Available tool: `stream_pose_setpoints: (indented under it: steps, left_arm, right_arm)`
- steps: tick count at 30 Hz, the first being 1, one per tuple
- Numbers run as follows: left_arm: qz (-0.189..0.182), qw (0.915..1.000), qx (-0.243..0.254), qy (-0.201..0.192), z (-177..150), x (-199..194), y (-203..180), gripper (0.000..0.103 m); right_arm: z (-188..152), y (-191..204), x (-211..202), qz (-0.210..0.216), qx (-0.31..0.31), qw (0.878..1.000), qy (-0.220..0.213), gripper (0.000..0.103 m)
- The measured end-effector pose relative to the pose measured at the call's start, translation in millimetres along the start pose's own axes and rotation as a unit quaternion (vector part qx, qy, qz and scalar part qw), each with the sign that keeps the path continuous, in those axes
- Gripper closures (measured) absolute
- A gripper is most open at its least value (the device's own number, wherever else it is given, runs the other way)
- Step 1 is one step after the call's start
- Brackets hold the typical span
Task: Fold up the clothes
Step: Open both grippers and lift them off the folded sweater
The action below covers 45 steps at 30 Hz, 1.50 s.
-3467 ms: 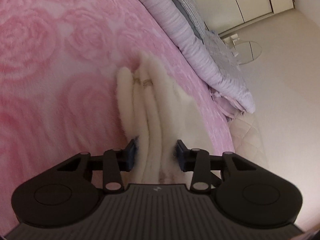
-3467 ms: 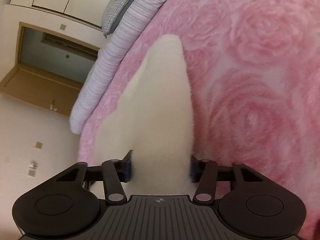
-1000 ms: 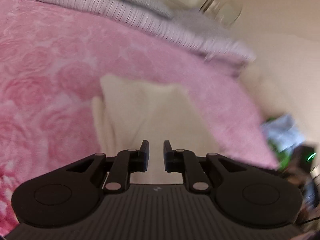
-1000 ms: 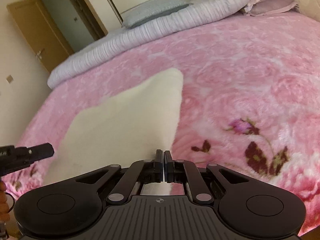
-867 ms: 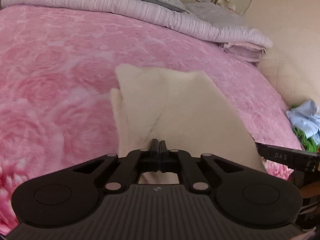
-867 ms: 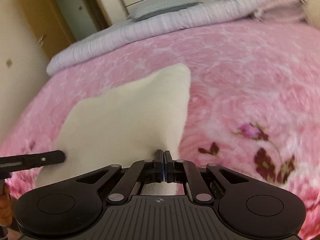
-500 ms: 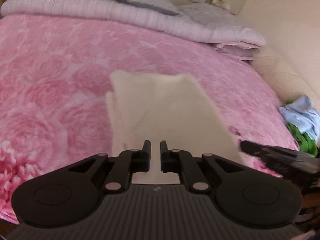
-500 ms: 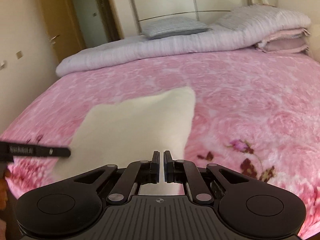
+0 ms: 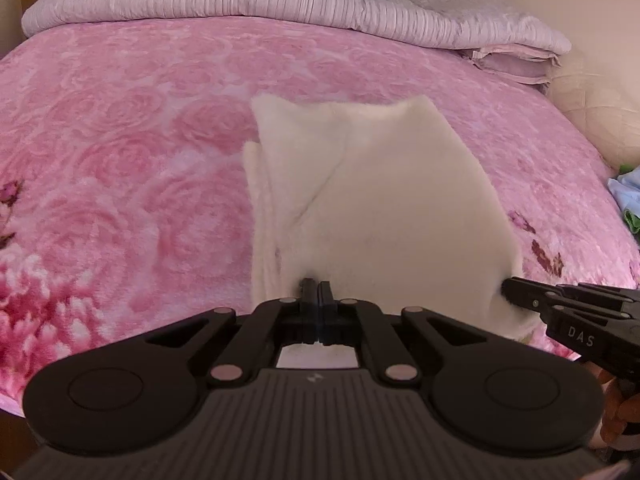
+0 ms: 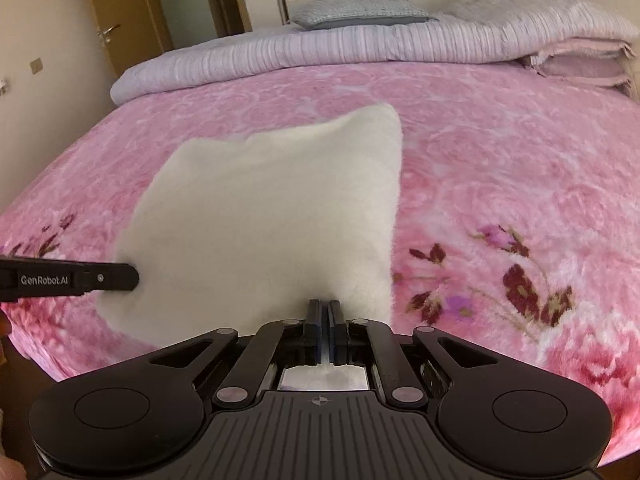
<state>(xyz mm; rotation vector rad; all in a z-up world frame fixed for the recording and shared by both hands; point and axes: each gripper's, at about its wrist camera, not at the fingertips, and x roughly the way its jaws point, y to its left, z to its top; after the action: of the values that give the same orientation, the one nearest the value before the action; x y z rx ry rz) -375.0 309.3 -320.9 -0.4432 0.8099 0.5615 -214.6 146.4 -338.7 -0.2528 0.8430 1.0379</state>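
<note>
A cream fluffy garment (image 9: 384, 200), folded into a thick panel, lies on the pink rose-patterned blanket (image 9: 120, 152) of a bed. My left gripper (image 9: 318, 292) is shut on its near edge at the left corner, where several folded layers show. My right gripper (image 10: 324, 312) is shut on the same near edge at the right corner of the cream garment (image 10: 272, 216). Each gripper shows in the other's view: the right gripper (image 9: 516, 294) at the right side, the left gripper (image 10: 128, 276) at the left side. The far end of the garment rests on the blanket.
A rolled lilac quilt (image 10: 360, 48) and a grey pillow (image 10: 356, 10) lie along the head of the bed. Folded pink bedding (image 9: 516, 60) sits at the back right. Blue and green clothes (image 9: 628, 200) lie off the right edge. A wooden door (image 10: 120, 20) stands back left.
Both pairs of jaws, slightly apart half a second ago, have closed on the garment's near edge. The two grippers now sit closer to the cloth.
</note>
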Motion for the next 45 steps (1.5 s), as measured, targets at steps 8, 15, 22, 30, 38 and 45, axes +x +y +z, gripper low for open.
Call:
stream_pose_setpoints:
  steps: [8, 15, 22, 30, 38, 45]
  left_arm:
    - [0.032, 0.9994, 0.012, -0.009, -0.9, -21.6, -12.7, 0.080]
    - [0.060, 0.9977, 0.021, -0.025, -8.5, -51.4, -18.3, 0.071]
    - [0.069, 0.9963, 0.038, -0.035, -23.6, -77.3, -35.3, 0.065]
    - [0.064, 0.9965, 0.043, -0.033, -39.0, -96.1, -55.8, 0.063]
    - [0.068, 0.9962, 0.042, -0.034, -51.3, -107.4, -58.9, 0.062]
    - [0.060, 0.9966, 0.041, -0.037, -55.3, -111.5, -53.3, 0.060]
  right_arm:
    - [1.5, 6.3, -25.0, -0.033, 0.008, 0.999, -0.010, 0.052]
    - [-2.7, 8.0, -51.9, -0.054, 0.033, 0.998, -0.021, 0.041]
    - [-8.3, 13.3, -80.2, -0.070, 0.045, 0.996, -0.020, 0.040]
    - [-12.2, 22.8, -103.2, -0.044, 0.043, 0.998, -0.031, 0.040]
    - [-14.3, 32.2, -115.0, -0.037, 0.042, 0.998, -0.036, 0.040]
    - [-14.5, 46.3, -121.8, -0.039, 0.038, 0.997, -0.046, 0.040]
